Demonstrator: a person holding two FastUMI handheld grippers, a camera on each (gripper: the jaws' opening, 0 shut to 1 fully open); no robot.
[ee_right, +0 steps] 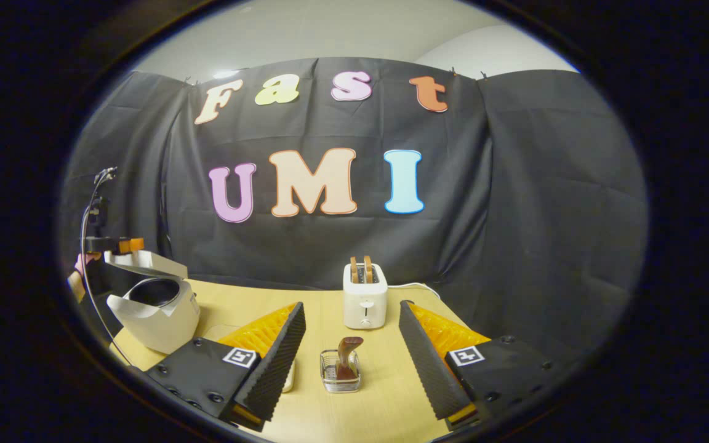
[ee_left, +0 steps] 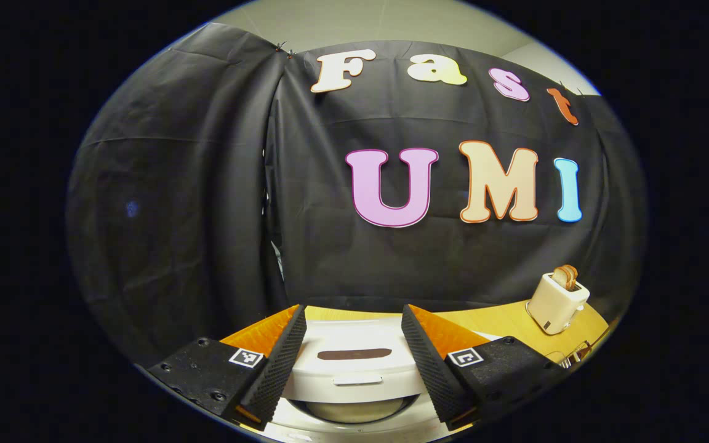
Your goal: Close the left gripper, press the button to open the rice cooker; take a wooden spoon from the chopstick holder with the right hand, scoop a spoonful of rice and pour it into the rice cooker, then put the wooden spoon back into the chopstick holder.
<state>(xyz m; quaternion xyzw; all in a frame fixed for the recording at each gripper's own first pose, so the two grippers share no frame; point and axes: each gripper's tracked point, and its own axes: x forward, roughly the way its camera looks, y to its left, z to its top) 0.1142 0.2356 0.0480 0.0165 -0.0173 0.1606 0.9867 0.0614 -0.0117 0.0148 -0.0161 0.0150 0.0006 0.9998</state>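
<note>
Table bears one rice cooker, one toaster, one wooden spoon.

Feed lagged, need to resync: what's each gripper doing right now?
Left gripper: jaws open, holding nothing, above the open rice cooker.
Right gripper: jaws open, empty, facing the wooden spoon.

In the right gripper view, the table bears the cooker at far left with its lid raised. The toaster stands at the back, before the wall. The holder sits in front of the toaster with the spoon upright in it. In the left gripper view, the cooker lies just below, and the toaster stands far right.
</note>
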